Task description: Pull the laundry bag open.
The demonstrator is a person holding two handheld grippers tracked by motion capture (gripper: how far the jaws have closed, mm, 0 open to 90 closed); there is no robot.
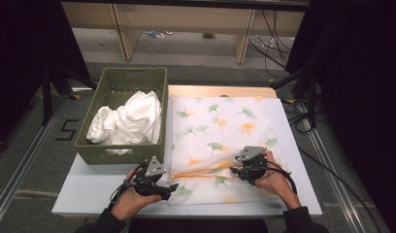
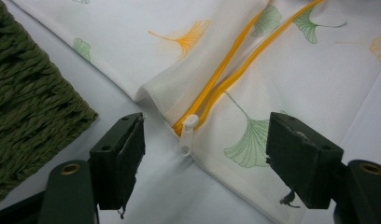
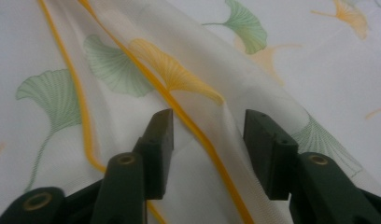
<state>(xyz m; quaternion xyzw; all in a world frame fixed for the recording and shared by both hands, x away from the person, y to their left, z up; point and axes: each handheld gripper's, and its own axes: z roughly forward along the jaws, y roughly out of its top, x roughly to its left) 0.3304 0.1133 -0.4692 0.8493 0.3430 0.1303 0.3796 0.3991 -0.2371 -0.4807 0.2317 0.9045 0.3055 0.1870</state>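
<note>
The ginkgo-print laundry bag (image 1: 220, 141) is lying flat on the white worktop (image 1: 89, 191), covering most of its right half and reaching nearly to the near edge. Its yellow zipper (image 1: 201, 171) is running across the bag close to that near edge, and the two zipper tapes are lying parted in the left gripper view. The white zipper pull (image 2: 187, 133) is sitting at the zipper's left end, near the bag's near-left corner.

The left gripper (image 1: 162, 187) is hovering at that corner, its fingers (image 2: 121, 161) standing wide on either side of the pull without touching it. The right gripper (image 1: 239, 171) is sitting over the zipper's right part; its fingers (image 3: 161, 149) are standing at a middling gap, with a raised fold of the sheer fabric and one yellow tape between them, the pads not pressing on it.

A green woven basket (image 1: 121, 153) is standing on the worktop's far-left part, just beside the bag, holding crumpled white cloth (image 1: 128, 121). A black numeral "5" (image 1: 67, 130) is marking the floor to the left of the worktop.
</note>
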